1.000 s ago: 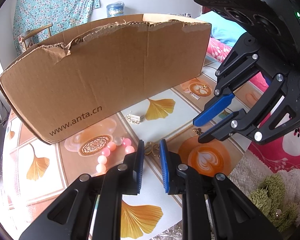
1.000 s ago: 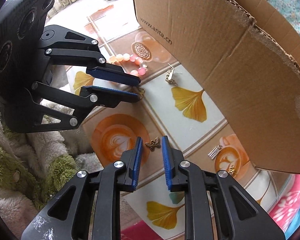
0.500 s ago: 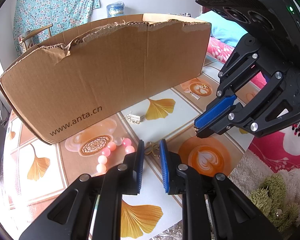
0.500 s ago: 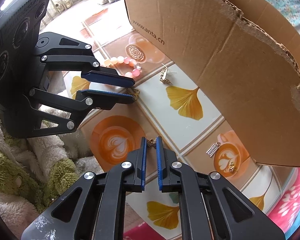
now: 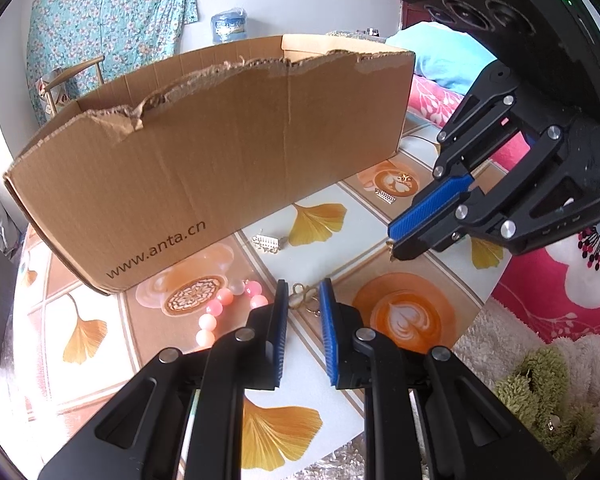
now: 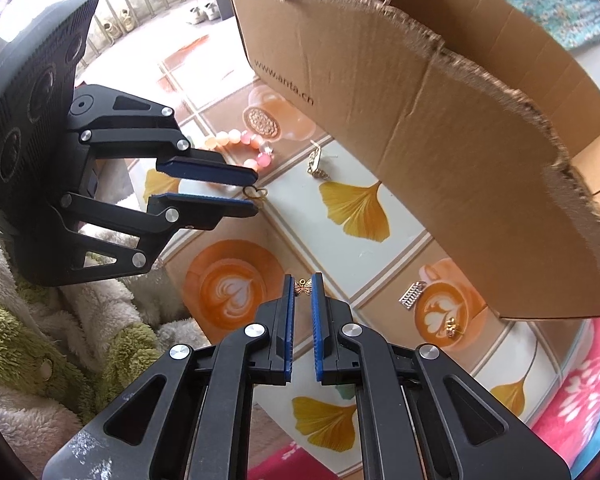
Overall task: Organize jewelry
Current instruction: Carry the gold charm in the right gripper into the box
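Observation:
My right gripper (image 6: 302,280) is shut on a small gold butterfly charm (image 6: 302,287) and holds it above the table; it also shows in the left wrist view (image 5: 394,242). My left gripper (image 5: 303,292) is open around a gold looped earring (image 5: 304,298) that lies on the table; in the right wrist view the left gripper (image 6: 255,191) has the earring (image 6: 256,192) at its tips. A pink bead bracelet (image 5: 223,312) lies just left of it. A torn cardboard box (image 5: 203,160) stands behind.
A silver comb-like piece (image 5: 265,243) lies by the box. Another silver piece (image 6: 411,297) and a small gold stud (image 6: 451,326) lie on the patterned tabletop (image 5: 340,256). Fluffy green and white fabric (image 5: 540,384) borders the table at the near right.
My right gripper closed on the butterfly charm and lifted it off the table. My left gripper stayed around the looped earring.

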A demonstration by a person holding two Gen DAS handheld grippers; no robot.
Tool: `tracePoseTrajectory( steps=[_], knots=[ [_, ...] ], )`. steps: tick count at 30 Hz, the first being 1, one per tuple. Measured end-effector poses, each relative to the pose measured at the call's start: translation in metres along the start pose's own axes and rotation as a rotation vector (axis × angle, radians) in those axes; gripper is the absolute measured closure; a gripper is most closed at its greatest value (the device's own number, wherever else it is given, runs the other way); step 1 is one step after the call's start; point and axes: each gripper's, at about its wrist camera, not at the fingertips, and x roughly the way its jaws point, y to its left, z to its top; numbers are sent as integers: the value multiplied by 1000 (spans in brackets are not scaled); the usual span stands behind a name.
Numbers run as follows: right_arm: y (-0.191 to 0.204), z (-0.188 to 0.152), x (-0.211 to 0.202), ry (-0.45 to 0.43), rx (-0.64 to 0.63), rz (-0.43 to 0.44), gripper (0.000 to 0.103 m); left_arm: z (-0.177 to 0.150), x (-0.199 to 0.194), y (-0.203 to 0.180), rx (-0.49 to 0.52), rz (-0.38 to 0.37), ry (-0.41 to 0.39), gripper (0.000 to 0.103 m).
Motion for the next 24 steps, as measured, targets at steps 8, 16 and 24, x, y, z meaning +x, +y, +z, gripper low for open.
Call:
tracePoseTrajectory(
  steps=[8, 16, 24],
  knots=[
    [12, -2, -58, -155, 0, -43, 97, 14, -47, -7, 27, 39, -64, 88],
    [-3, 17, -148, -427, 9, -76, 97, 68, -124, 6, 73, 112, -262, 88],
    [-68, 80, -137, -392, 75, 1, 97, 137, -81, 62, 41, 22, -126, 88]
  ],
)
